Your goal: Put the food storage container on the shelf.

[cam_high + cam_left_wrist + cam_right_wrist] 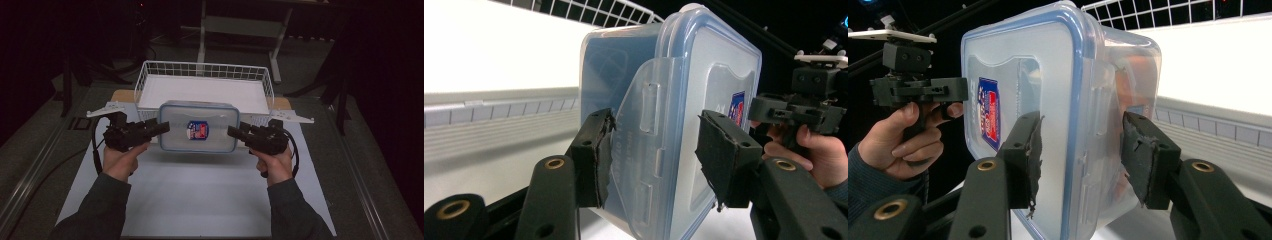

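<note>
You hold a clear plastic container (198, 126) with a blue-rimmed snap lid between the two tongs, lifted above the white sheet on the tabletop (200, 190) and just in front of the white wire basket (205, 70). Your left tongs (161, 127) meet its left end and your right tongs (234, 131) meet its right end; each hand (120, 159) grips its tool from below.

In the left gripper view, the left tongs (651, 150) straddle the side latch flap of the container (674, 100), one pad against the body wall, the other against the lid face: they are clamped on it. In the right gripper view, the right tongs (1080, 150) straddle the opposite edge of the container (1048, 90); the left pad presses the lid, and the other pad sits close by the body wall, though contact there cannot be confirmed. A red-and-blue label (197, 129) sits at the centre of the lid.
</note>
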`<state>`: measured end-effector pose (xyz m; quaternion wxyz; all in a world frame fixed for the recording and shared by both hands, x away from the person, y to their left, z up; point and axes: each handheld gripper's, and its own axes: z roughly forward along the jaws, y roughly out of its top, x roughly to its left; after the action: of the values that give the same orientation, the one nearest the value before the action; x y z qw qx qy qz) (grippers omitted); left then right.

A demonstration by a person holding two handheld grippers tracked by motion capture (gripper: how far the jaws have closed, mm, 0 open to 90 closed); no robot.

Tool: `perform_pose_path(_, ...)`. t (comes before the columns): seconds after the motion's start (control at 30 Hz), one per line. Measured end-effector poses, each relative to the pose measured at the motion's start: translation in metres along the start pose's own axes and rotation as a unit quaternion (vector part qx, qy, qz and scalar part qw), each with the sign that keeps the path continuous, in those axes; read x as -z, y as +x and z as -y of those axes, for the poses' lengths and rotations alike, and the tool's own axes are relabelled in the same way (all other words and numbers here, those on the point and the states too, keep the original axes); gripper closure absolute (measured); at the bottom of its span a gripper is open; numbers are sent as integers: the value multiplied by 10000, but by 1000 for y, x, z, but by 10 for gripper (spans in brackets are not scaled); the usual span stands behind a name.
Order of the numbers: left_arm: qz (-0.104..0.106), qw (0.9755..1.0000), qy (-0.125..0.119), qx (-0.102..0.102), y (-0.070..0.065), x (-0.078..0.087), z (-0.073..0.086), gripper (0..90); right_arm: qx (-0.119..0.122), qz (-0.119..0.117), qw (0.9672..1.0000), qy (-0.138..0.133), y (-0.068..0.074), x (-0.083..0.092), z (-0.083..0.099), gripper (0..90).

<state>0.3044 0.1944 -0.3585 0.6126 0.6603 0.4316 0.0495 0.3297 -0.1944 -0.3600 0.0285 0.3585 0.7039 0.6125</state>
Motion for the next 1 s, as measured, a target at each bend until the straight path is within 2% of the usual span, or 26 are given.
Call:
perform_pose_path(0.2, 11, 10000, -33, -24, 0, -2, -6, 491, 11, 11, 10000, -76, -1, 0, -6, 516)
perform_pose_path(0.23, 38, 9999, -90, -52, 0, -3, -12, 491, 38, 19, 9999, -137, -1, 0, -10, 516)
perform_pose_path(0.5, 105, 9996, -239, -61, 4, -9, -24, 491, 90, 38, 9997, -210, -4, -1, -24, 516)
perform_pose_path(0.67, 142, 9995, -268, -75, 5, -13, -28, 491, 135, 66, 9993, -355, -8, 0, -31, 517)
perform_pose_path(1.0, 169, 9992, -351, -95, 10, -23, -39, 491, 145, 104, 9992, -366, -16, -2, -43, 517)
